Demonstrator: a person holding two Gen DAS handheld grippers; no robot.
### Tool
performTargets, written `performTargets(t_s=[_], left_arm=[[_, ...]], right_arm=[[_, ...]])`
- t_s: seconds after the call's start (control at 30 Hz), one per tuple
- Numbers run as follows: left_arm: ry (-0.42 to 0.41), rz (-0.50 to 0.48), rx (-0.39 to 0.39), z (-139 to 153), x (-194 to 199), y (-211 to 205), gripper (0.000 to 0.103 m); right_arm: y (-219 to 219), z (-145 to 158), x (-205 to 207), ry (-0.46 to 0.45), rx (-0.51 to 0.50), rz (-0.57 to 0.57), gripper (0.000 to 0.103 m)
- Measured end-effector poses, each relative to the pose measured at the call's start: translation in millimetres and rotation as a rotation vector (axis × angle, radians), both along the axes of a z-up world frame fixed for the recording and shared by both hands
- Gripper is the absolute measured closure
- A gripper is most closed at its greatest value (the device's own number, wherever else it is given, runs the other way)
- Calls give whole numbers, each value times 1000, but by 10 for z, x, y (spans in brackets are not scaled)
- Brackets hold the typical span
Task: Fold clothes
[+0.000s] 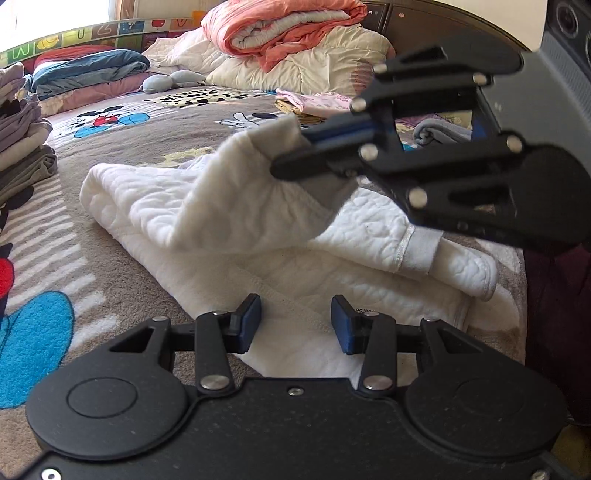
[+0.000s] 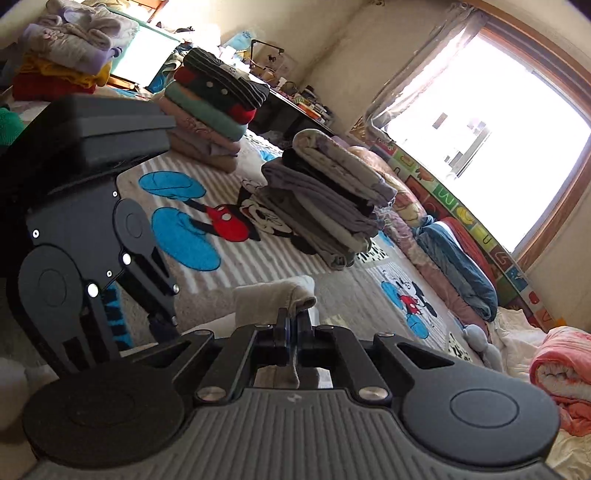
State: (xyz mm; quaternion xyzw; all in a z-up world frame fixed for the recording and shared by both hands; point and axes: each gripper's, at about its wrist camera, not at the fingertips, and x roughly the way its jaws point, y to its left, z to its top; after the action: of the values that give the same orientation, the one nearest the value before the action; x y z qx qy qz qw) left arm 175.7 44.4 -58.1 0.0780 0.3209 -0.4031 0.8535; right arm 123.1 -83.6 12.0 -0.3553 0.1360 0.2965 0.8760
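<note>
My left hand-held gripper (image 1: pixel 295 325) sits nearest the left wrist camera. Its two blue pads (image 1: pixel 251 323) stand apart with nothing between them, poised just above the near edge of the white quilted garment (image 1: pixel 266 266). The pads do not press on the fabric.

The white quilted garment lies on the bed blanket (image 1: pixel 122 155), which is grey-brown with cartoon mouse prints. One corner of the garment is lifted off the rest and folded back over it.

My right hand-held gripper (image 1: pixel 291 155) enters from the right in the left wrist view. Its jaws are closed on that lifted corner and hold it clear of the flat part. In the right wrist view the same pinched fabric (image 2: pixel 273 295) bulges out just ahead of the closed jaws.

Surrounding items:
- A stack of folded grey and lilac clothes (image 2: pixel 325 206) stands on the blanket, well apart from the garment.
- A second stack of striped, red and green clothes (image 2: pixel 214 107) stands farther back.
- An orange quilt (image 1: pixel 284 29) is rolled on top of cream bedding at the far end of the bed.
- A window (image 2: pixel 491 140) lights the room.
</note>
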Motion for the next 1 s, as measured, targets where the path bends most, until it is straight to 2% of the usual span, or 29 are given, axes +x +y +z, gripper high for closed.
performTargets(t_s=[0.1,0.3,0.37,0.43,0.57,0.67,0.73,0.87,1.0], left_arm=[[22,9,-65,57,9,251,61],[45,300,-344,233,241,749,59],[50,374,-388,276,373,724,60],[70,428,-409,271,560,718,67],[179,513,-501,144,982,814,68],[247,526,-495,8,1214,748,68],[260,519,-486,-33,1298,700,68],[242,474,-460,-39,1423,605,69],[200,402,-408,-51,1443,484,78]], right_arm=[[4,-93,-81,35,-6,-3,98],[-17,-232,-201,86,20,-18,98],[-1,-260,-246,93,33,-17,98],[15,-262,-280,96,48,-11,98],[25,-240,-345,93,57,4,98],[8,-221,-376,104,72,14,98],[-6,-220,-406,108,74,22,98],[2,-245,-456,124,60,53,98],[93,-322,-523,132,19,86,98]])
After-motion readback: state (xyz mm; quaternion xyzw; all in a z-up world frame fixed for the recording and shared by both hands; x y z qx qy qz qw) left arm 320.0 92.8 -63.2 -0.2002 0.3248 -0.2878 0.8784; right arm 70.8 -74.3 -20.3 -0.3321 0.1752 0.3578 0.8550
